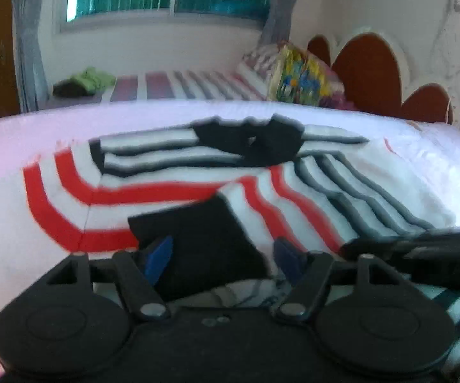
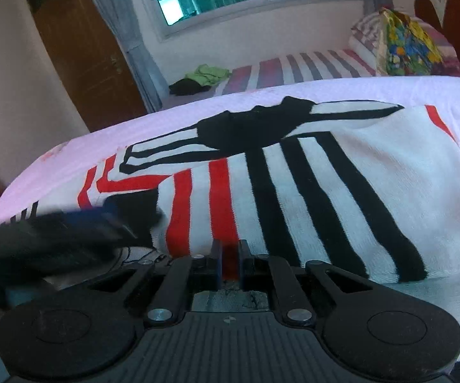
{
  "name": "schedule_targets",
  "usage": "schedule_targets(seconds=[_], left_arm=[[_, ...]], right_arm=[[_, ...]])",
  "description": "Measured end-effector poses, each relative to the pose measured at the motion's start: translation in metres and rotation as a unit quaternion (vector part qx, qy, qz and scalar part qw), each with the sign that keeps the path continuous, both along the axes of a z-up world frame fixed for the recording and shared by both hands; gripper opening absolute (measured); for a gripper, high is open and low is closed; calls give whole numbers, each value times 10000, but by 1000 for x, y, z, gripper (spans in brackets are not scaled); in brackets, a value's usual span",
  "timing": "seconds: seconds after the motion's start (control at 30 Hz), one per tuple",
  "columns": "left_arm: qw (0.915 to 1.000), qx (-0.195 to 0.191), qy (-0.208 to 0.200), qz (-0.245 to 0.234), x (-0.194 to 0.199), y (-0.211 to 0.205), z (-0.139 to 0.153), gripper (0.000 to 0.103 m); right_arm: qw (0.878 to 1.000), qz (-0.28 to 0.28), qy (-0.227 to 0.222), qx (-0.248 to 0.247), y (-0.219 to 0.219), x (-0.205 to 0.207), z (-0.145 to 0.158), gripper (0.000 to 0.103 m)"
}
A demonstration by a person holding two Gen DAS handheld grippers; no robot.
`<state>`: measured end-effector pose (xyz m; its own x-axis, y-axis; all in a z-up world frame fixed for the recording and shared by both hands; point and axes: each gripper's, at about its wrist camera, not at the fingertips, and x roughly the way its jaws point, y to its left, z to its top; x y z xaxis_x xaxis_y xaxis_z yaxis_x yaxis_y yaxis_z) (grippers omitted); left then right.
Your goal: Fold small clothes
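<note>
A small white shirt with red and black stripes (image 2: 325, 172) and a black collar (image 2: 249, 127) lies spread on a pink sheet; it also shows in the left wrist view (image 1: 262, 178). My left gripper (image 1: 222, 252) is open, its blue-padded fingers either side of a black sleeve cuff (image 1: 198, 242) that lies folded over the shirt. My right gripper (image 2: 229, 255) is shut on the shirt's near hem at a red stripe. The left gripper appears blurred at the left of the right wrist view (image 2: 70, 233); the right one shows at the right edge of the left wrist view (image 1: 421, 249).
The pink sheet (image 2: 166, 121) covers the near bed. A striped bed (image 2: 293, 67) behind holds a green and dark cloth pile (image 2: 201, 78), pillows and a colourful bundle (image 2: 405, 44). A brown door (image 2: 83, 51), window and red headboard (image 1: 370, 63) lie beyond.
</note>
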<state>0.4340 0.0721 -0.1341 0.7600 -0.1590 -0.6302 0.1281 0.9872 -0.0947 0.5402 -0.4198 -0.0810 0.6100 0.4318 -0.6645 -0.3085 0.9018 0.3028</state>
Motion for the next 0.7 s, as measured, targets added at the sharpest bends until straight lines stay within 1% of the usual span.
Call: schedule_targets(seconds=[0.03,0.07,0.1,0.13,0.17,0.23,0.27,0.3,0.33,0.37,0.4,0.43,0.47,0.5,0.53,0.6,0.63,0.67,0.7], left_arm=[[10000,-19,61,56,0,2,3,66],[9999,2,25,114,-2,3,8,66],[9998,15,-129,182,-5,3,13,66],[9995,-55,-269,165,-4,5,17,69],[9995,-95,-260,152,0,5,19,73],[9996,8,124,245,20,-2,10,74],[9994,133,221,251,24,-5,3,77],[9990,382,135,171,22,-11,2,78],[9985,485,179,169,19,-13,7,76],[9990,370,142,225,13,-9,14,71],[9995,181,-26,262,4,0,22,72],[9992,-6,-168,373,-8,12,27,79],[9981,-128,-184,569,-19,26,30,79],[9962,-257,-140,820,-32,44,32,77],[9933,-425,-95,1070,-46,62,32,74],[9839,-848,-74,1570,-85,104,34,72],[9783,-1009,-37,1811,-106,126,33,72],[9713,-1103,4,2106,-126,148,32,70],[9643,-1145,20,2387,-141,167,32,70]], right_arm=[[10000,-47,-39,-49,-2,2,4,8],[9998,-94,-147,-39,-4,3,10,8],[9994,-136,-305,42,-6,8,16,8],[9990,-190,-383,124,-6,15,20,8],[9989,-229,-385,152,-3,25,22,8],[9994,-174,-252,173,8,45,17,8],[9999,-89,-51,109,15,54,7,8],[9996,-50,242,-107,23,59,-5,8],[9998,-71,58,-167,25,54,-2,8],[9996,-90,91,-250,27,50,2,8],[9999,-120,15,-83,23,41,10,8],[9999,-111,-40,35,20,33,14,9],[9998,-137,-97,56,18,24,18,9],[9998,-147,-123,43,18,17,20,9],[9998,-134,-125,87,17,10,21,9],[9999,-102,-46,98,22,3,21,9],[10000,-83,-29,25,28,0,21,16],[10000,-71,-44,-15,34,-2,20,27],[9999,-64,-87,20,39,-4,19,53]])
